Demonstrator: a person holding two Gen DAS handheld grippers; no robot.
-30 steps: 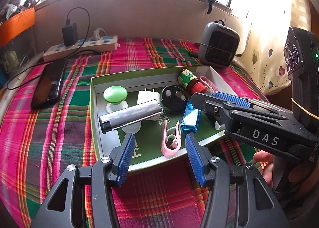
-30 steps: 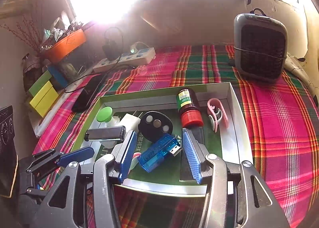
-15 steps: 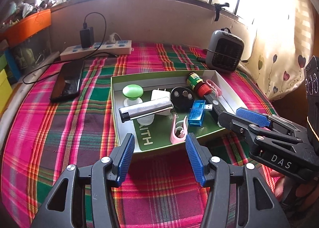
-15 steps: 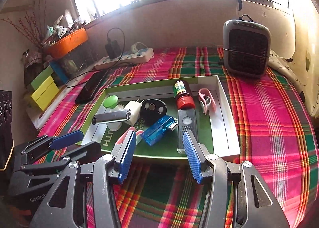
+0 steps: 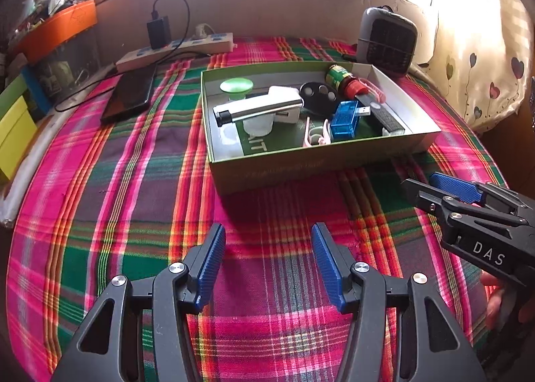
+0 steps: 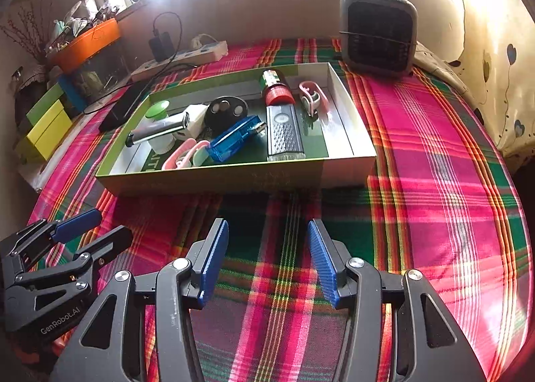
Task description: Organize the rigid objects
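Note:
A shallow green box (image 5: 301,168) (image 6: 234,178) sits on the plaid cloth. It holds a silver cylinder (image 5: 257,108), a green-capped white bottle (image 5: 235,86), a black disc (image 5: 317,93), a red-capped bottle (image 5: 341,79), a blue USB stick (image 5: 346,118), a black remote (image 6: 284,131) and pink clips (image 6: 312,98). My left gripper (image 5: 267,258) stands open over bare cloth in front of the box, nothing between its fingers. My right gripper (image 6: 267,255) is open too, empty, beside it on the right.
A grey heater (image 6: 378,34) stands behind the box at right. A phone (image 5: 128,94) and a power strip (image 5: 177,47) with cables lie at the back left. Yellow and green boxes (image 6: 46,128) sit at the left edge.
Both grippers have pulled back from over the box toward the near side of the cloth. The box now lies well ahead of the fingertips. The objects in it have not moved.

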